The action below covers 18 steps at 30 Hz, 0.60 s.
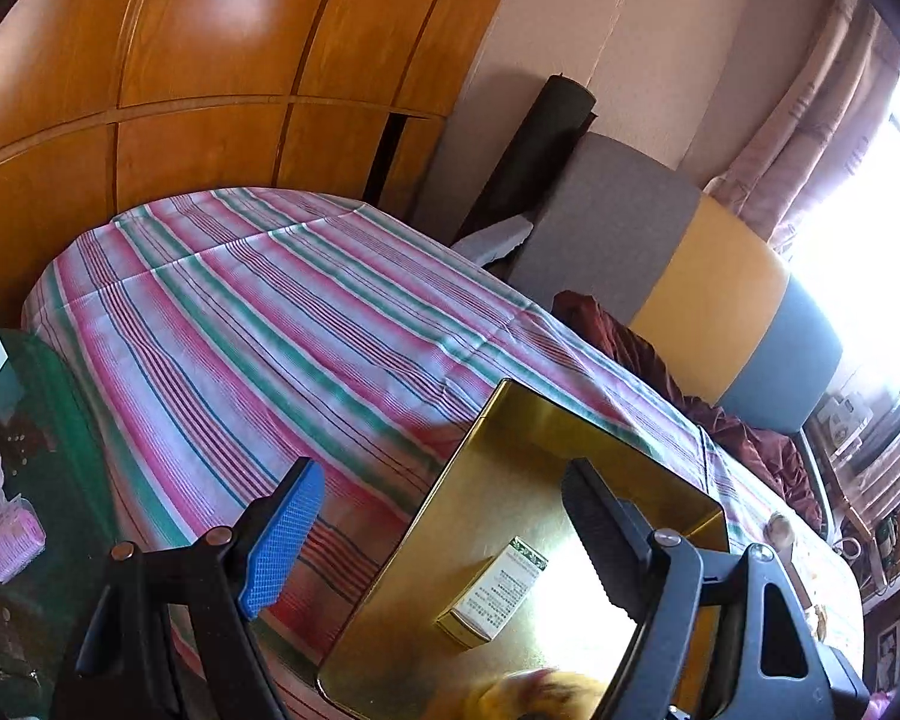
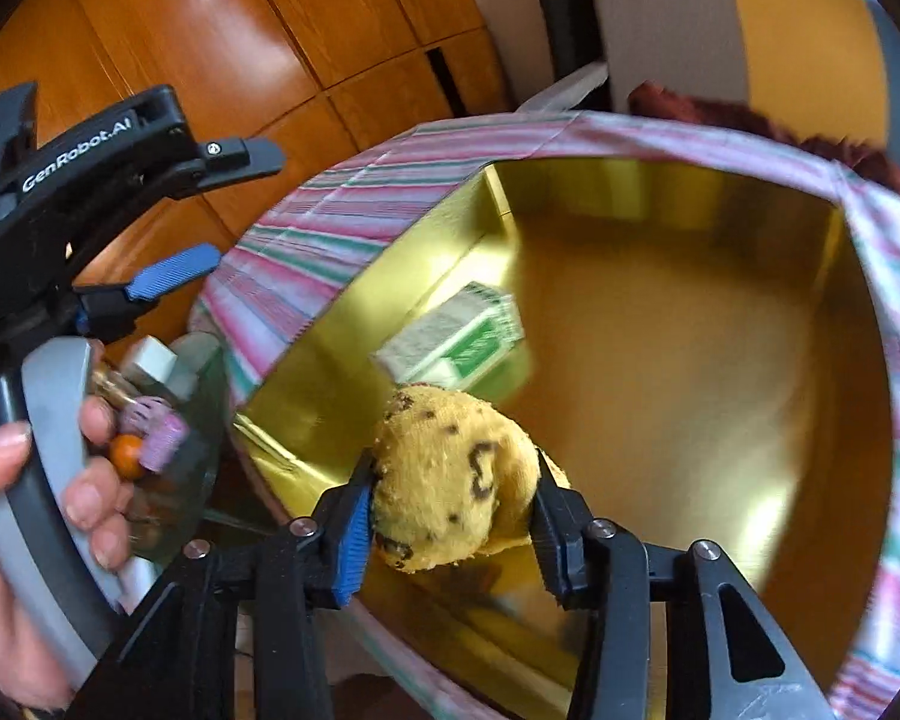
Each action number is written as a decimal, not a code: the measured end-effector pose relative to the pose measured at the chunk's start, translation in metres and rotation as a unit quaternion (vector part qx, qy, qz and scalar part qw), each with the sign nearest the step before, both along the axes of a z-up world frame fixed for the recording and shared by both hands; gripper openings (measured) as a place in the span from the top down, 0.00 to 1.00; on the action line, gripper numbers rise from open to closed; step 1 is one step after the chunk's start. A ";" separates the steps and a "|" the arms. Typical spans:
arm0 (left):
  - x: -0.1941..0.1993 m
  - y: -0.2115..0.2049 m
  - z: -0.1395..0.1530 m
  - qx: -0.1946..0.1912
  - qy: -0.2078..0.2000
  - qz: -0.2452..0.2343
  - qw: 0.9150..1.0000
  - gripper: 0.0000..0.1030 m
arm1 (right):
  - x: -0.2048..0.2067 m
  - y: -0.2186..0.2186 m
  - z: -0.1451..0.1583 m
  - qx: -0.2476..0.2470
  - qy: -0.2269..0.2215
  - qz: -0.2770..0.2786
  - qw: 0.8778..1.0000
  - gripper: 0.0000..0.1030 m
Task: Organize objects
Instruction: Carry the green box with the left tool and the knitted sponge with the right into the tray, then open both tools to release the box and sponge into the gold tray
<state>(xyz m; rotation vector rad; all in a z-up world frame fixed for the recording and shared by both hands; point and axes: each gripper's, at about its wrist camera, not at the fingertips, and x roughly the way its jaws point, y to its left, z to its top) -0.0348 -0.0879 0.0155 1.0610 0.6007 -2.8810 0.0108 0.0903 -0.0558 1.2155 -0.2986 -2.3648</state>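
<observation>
Between the right gripper's [image 2: 450, 498] pads sits one yellow spotted sock [image 2: 450, 474], over one gold tin [image 2: 660, 360] holding one small box [image 2: 456, 339]; left gripper [image 1: 444, 540] wide, empty.

Right gripper [image 2: 450, 516] jaws flank yellow spotted plush [image 2: 450, 474] over gold tin [image 2: 660, 330]; green-white carton [image 2: 456, 336] inside.

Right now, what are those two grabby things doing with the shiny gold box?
A person is tidying up, holding a grabber in each hand. The right gripper has a yellow spotted soft toy between its fingers, just over the gold box on the striped cloth. A small white and green carton already lies inside the box. The left gripper is open and holds nothing, hovering at the box's edge. More small things wait on the green side table.
</observation>
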 end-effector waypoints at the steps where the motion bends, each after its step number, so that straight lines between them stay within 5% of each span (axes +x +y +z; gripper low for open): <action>1: 0.000 -0.001 0.000 0.001 0.000 0.002 1.000 0.20 | -0.001 -0.003 0.000 -0.006 -0.001 0.002 1.000 0.47; 4: 0.001 -0.005 0.001 0.006 0.003 0.007 1.000 0.20 | 0.006 -0.003 0.005 -0.005 0.012 -0.003 1.000 0.35; 18: 0.005 0.022 -0.001 0.014 0.003 -0.043 0.999 0.20 | 0.028 0.055 0.050 0.035 0.090 -0.071 0.993 0.24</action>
